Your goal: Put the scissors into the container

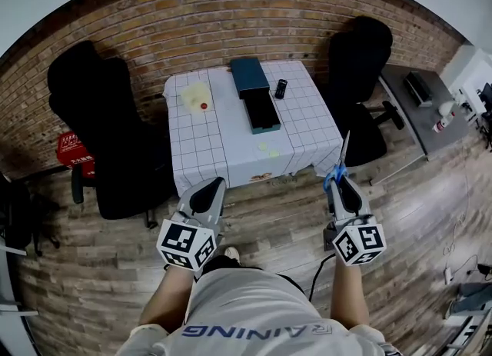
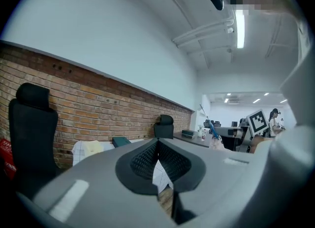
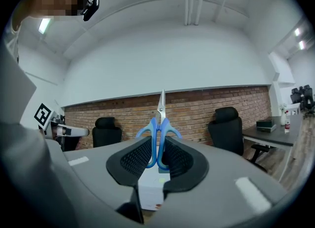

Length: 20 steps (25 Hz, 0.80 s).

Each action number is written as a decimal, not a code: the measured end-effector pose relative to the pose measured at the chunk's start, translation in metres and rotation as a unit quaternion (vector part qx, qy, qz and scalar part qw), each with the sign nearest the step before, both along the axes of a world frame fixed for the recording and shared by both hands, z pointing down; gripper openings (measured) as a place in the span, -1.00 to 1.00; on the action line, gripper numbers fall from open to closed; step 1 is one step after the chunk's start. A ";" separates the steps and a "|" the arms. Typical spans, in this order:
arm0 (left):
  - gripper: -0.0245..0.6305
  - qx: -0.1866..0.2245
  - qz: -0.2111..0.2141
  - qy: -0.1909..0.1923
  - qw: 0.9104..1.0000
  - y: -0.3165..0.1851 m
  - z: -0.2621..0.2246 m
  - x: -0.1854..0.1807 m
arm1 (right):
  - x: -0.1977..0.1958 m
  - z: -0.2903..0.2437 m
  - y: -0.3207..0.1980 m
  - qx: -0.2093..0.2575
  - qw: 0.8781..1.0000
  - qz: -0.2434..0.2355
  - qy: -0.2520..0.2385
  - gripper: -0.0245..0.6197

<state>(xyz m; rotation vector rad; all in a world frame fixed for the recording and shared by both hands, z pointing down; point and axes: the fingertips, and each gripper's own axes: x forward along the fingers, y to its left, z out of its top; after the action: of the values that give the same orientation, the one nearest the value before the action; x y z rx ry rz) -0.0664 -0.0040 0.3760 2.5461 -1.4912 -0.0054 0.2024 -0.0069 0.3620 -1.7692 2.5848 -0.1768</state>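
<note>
Blue-handled scissors (image 3: 160, 123) stand between the pads of my right gripper (image 3: 158, 142), which is shut on the handles, with the blades pointing up and away. In the head view the scissors (image 1: 341, 159) and right gripper (image 1: 339, 182) hang over the wooden floor, just off the table's near right corner. The teal container (image 1: 262, 112) lies open in the middle of the white gridded table (image 1: 231, 154), with a closed teal box (image 1: 249, 76) behind it. My left gripper (image 1: 217, 186) is shut and holds nothing, near the table's front edge; its pads (image 2: 147, 158) meet at the tip.
A small black object (image 1: 281, 88) lies right of the teal box. A yellow item (image 1: 195, 96) sits at the table's left, and yellow notes (image 1: 269, 149) near its front. Black chairs (image 1: 104, 124) (image 1: 357, 78) flank the table before a brick wall. A grey desk (image 1: 419, 104) stands right.
</note>
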 end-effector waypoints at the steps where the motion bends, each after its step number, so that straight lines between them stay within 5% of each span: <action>1: -0.92 -0.003 -0.001 0.001 1.000 -0.006 0.003 -0.007 | -0.006 0.002 -0.008 -0.001 1.000 0.000 0.001 -0.61; 9: -0.92 -0.017 -0.009 -0.004 1.000 -0.044 0.012 -0.048 | -0.060 0.018 -0.060 -0.016 1.000 -0.023 -0.005 -0.61; 20: -0.92 -0.037 -0.055 -0.007 0.998 -0.109 0.031 -0.069 | -0.078 0.037 -0.151 -0.035 0.998 -0.058 -0.009 -0.61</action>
<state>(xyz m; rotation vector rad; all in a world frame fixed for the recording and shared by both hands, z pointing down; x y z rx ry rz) -0.1355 -0.1127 0.4070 2.4083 -1.6034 0.0504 0.1244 -0.1577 0.3988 -1.6299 2.7021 -0.2852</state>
